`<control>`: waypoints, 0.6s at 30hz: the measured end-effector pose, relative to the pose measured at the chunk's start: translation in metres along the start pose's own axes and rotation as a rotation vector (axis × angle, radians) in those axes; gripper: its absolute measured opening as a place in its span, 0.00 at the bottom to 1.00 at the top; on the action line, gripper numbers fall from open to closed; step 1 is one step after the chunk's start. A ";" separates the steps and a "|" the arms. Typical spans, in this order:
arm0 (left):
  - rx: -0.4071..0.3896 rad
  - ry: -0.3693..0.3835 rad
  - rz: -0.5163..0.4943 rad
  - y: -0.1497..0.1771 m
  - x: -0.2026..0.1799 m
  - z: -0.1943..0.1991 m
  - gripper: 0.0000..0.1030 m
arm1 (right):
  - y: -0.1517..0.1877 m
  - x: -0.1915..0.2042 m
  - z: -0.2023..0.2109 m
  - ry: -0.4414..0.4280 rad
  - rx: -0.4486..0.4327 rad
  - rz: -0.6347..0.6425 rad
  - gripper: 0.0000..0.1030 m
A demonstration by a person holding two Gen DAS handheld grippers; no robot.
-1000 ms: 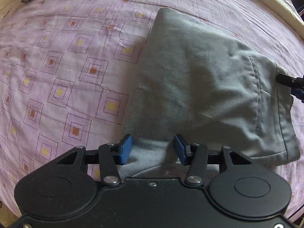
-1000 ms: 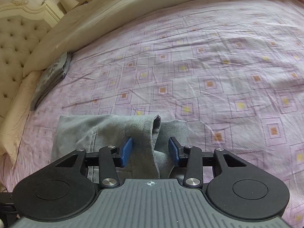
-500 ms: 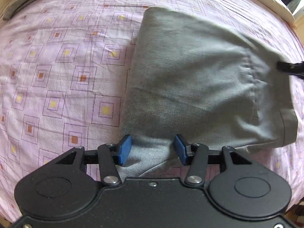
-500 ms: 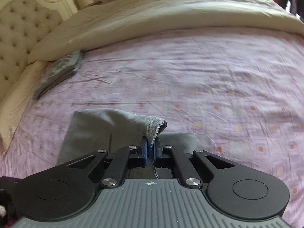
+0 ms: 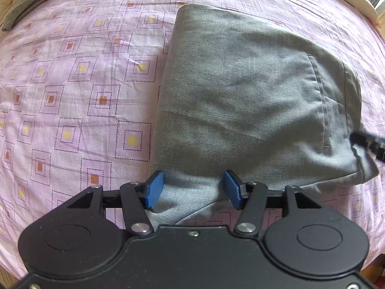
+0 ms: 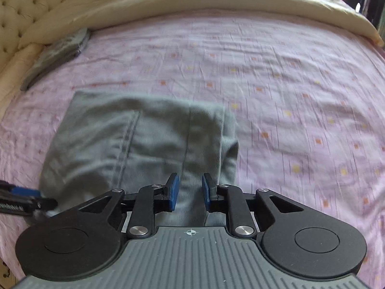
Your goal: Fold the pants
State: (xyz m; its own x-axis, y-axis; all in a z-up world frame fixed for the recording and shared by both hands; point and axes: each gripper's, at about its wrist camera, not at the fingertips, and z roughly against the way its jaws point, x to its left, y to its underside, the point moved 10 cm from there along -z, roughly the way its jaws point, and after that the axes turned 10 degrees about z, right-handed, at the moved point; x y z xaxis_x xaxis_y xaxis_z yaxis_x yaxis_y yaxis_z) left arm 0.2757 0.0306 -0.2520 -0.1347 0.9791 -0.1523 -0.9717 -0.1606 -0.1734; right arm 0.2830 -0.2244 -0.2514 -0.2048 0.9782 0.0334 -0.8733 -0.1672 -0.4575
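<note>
Pink patterned bedsheet (image 5: 72, 96) lies bare left of the folded grey pants (image 5: 252, 101). Left gripper (image 5: 192, 190) gapes over their lower edge; right gripper (image 6: 190, 192) stands parted above the waistband.

A wide bed is filling both views, and a pink bedsheet (image 6: 276, 77) printed with nested dotted squares with yellow and orange centres is lying across it, lightly creased. Along the far edge of the bedsheet a cream blanket (image 6: 192, 0) is running in a long rolled band. Beyond the blanket's left end a cream tufted headboard (image 6: 21, 4) is standing upright, buttoned in a diamond pattern. Just beside the headboard, touching the sheet's edge, a folded grey cloth (image 6: 57, 53) is resting. Soft daylight is falling evenly over the bedsheet, throwing only faint shadows.
</note>
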 end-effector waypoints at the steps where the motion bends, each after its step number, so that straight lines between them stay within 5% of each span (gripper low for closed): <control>1: 0.002 0.001 -0.003 0.001 0.000 0.001 0.60 | 0.012 -0.001 0.001 0.003 0.009 -0.010 0.20; 6: -0.033 0.020 -0.003 0.001 0.006 0.022 0.59 | 0.024 -0.006 0.021 0.005 0.001 -0.031 0.23; 9: -0.102 0.053 0.024 -0.015 0.013 0.040 0.60 | 0.013 -0.017 0.033 0.013 -0.080 -0.065 0.31; 11: -0.127 0.064 0.048 -0.030 0.017 0.042 0.63 | 0.005 -0.025 0.032 -0.007 -0.124 -0.093 0.53; 13: -0.121 0.078 0.066 -0.041 0.019 0.037 0.64 | 0.001 -0.029 0.023 -0.038 -0.118 -0.120 0.64; 18: -0.028 0.111 0.030 -0.054 0.007 0.000 0.65 | 0.003 -0.030 -0.009 -0.147 -0.051 -0.225 0.65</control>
State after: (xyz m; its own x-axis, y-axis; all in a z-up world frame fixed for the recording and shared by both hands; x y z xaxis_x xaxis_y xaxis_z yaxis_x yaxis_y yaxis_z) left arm 0.3269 0.0465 -0.2433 -0.1396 0.9543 -0.2642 -0.9615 -0.1944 -0.1941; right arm 0.2900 -0.2533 -0.2616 -0.0735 0.9610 0.2666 -0.8817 0.0623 -0.4676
